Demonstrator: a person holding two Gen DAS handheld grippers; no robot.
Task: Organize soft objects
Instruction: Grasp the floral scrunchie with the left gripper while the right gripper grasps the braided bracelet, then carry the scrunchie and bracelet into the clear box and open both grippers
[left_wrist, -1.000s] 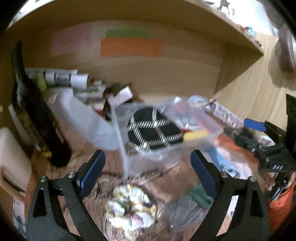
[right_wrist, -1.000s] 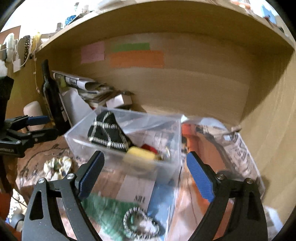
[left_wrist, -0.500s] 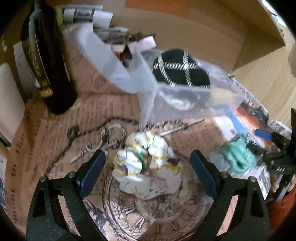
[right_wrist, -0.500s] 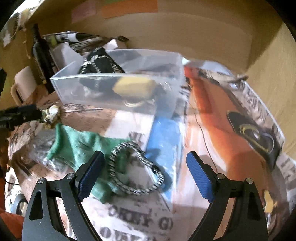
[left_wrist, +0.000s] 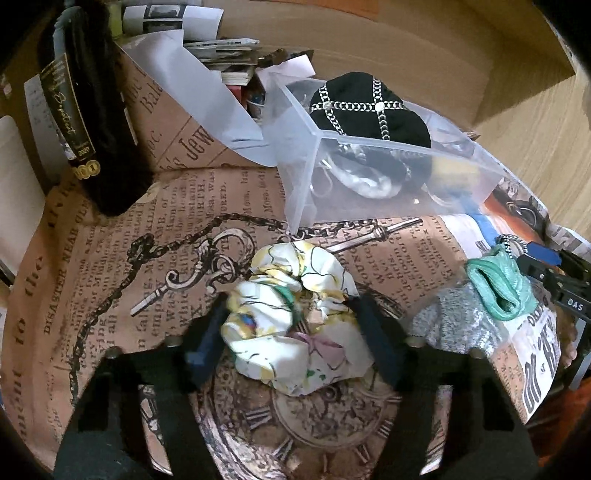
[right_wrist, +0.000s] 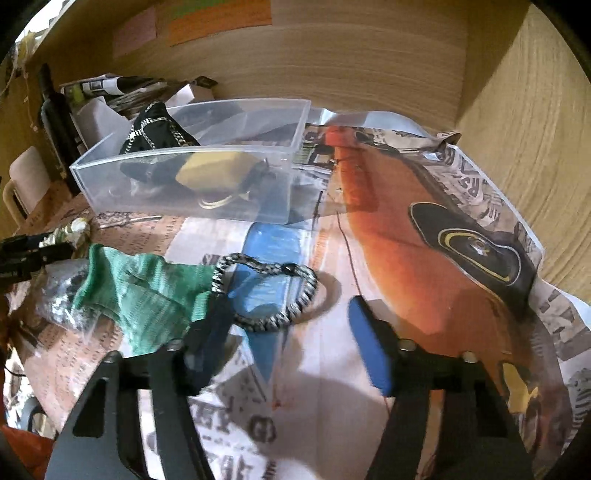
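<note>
- Step in hand, as judged: picking up loose soft pieces for the clear bin (left_wrist: 373, 173) at the back of the shelf.
- Left claw (left_wrist: 295, 332): spread wide, straddling the floral scrunchie (left_wrist: 295, 325), pads at or near its flanks; contact not clear. Nothing clenched yet.
- Scrunchie: on the printed paper (left_wrist: 166, 221), in front of the bin's near-left corner, partly between the left fingers.
- Next for the left: squeeze on the bunched cloth, lift, carry over the bin's near wall.
- Right claw (right_wrist: 291, 325): released, empty, hovering over the braided band (right_wrist: 266, 291); left finger at the hem of the green knit piece (right_wrist: 140, 295).
- Band: in front of the bin's near-right corner, mostly between the right fingers, overlapping the green piece.
- Next for the right: settle on one item, avoid pinching both.
- Black chain-trimmed piece (left_wrist: 369, 107): already in the bin.
</note>
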